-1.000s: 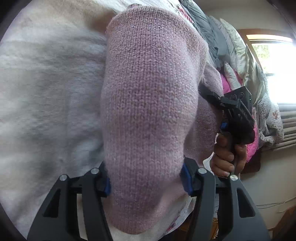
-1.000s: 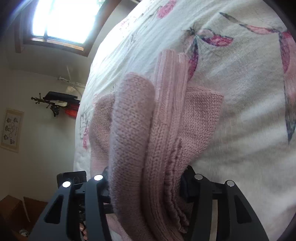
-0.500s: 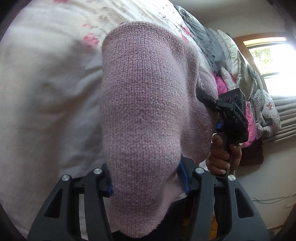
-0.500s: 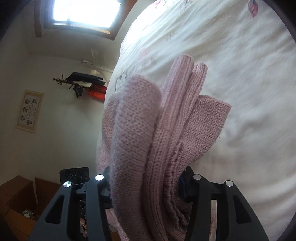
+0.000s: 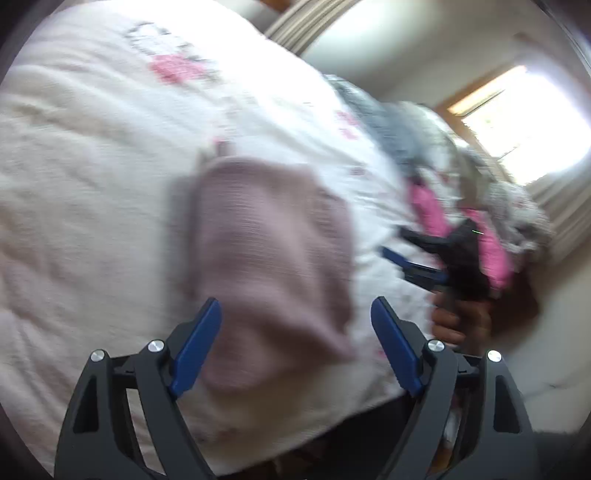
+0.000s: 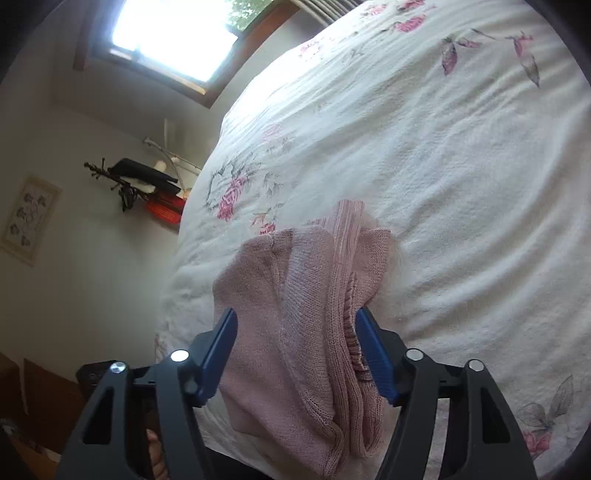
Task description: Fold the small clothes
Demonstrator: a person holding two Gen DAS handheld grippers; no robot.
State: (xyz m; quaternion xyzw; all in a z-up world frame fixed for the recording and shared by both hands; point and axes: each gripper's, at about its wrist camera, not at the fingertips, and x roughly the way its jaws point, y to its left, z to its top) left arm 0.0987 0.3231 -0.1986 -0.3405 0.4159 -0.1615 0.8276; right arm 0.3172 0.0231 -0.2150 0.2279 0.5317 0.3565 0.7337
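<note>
Left gripper (image 5: 295, 317): its blue-padded fingers are being held spread wide, with nothing clamped; the view is being blurred by motion.
Right gripper (image 6: 295, 328): its fingers are likewise being held parted; the right pad is touching the knit's ribbed edge, while a gap is being left at the left pad, so no grasp is being made.
Pink knit garment (image 6: 306, 314): it is being left folded in layers on the bedspread, near that cover's front edge, between the fingers of each gripper in both views.
Bedspread (image 6: 461, 166): white with pink flowers and butterflies, it is being shown spreading away behind and to both sides of the garment.
Hand (image 5: 458, 321): to the right of the garment, at the bedspread's edge, the right gripper's handle is being gripped by it.
Clothes pile (image 5: 461, 184): grey, white and bright pink pieces are being seen heaped on the bedspread's far right side, well apart from the garment.
Window (image 6: 173, 33): it is being seen lit, beyond the bedspread's far left corner.
</note>
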